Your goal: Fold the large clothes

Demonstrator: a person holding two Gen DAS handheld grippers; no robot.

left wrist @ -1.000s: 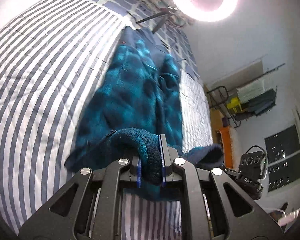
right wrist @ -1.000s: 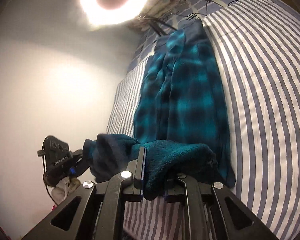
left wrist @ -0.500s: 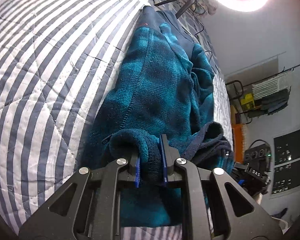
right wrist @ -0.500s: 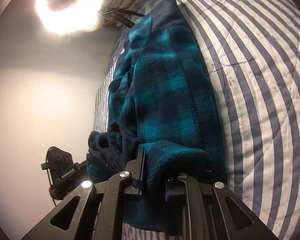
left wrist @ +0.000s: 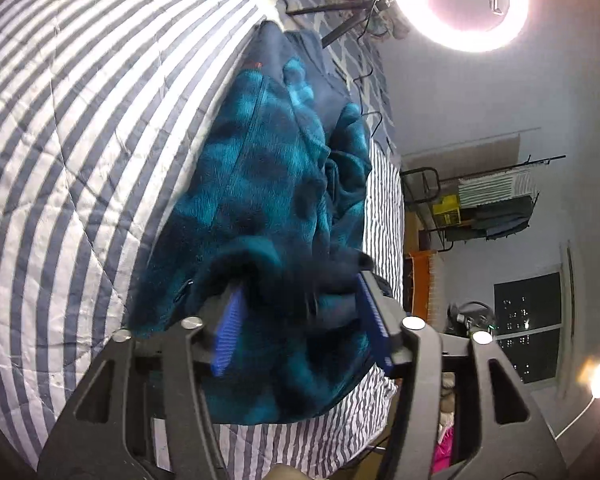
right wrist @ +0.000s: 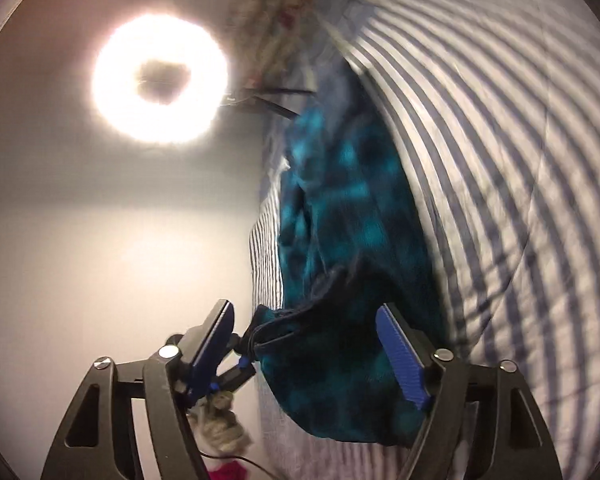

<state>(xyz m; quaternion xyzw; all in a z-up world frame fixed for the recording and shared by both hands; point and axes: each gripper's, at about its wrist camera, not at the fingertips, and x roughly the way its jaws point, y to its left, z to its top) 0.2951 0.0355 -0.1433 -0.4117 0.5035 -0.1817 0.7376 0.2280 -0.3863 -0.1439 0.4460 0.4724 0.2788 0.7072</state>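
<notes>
— What were the two grippers doing?

— The left gripper had its jaws wide apart. They had just been opening. The fleece was between the blue pads, but the pads did not squeeze it. It held nothing.

— And the other one?

— The right gripper was the same. Its jaws had just been opening too, and stood wide. The near end of the fleece lay between its pads, loose. The picture was a bit blurry there.

— Where was the fleece?

— It lay on the striped quilt. It was teal with dark checks. The near end was folded over on itself, right by the grippers. The rest ran away from them in a long strip, up to a dark blue part at the far end.

— What was past that?

— A bright ring light on a stand, at the far end of the bed. To one side, far off, stood a rack with cloths on it, and a dark window.
</notes>
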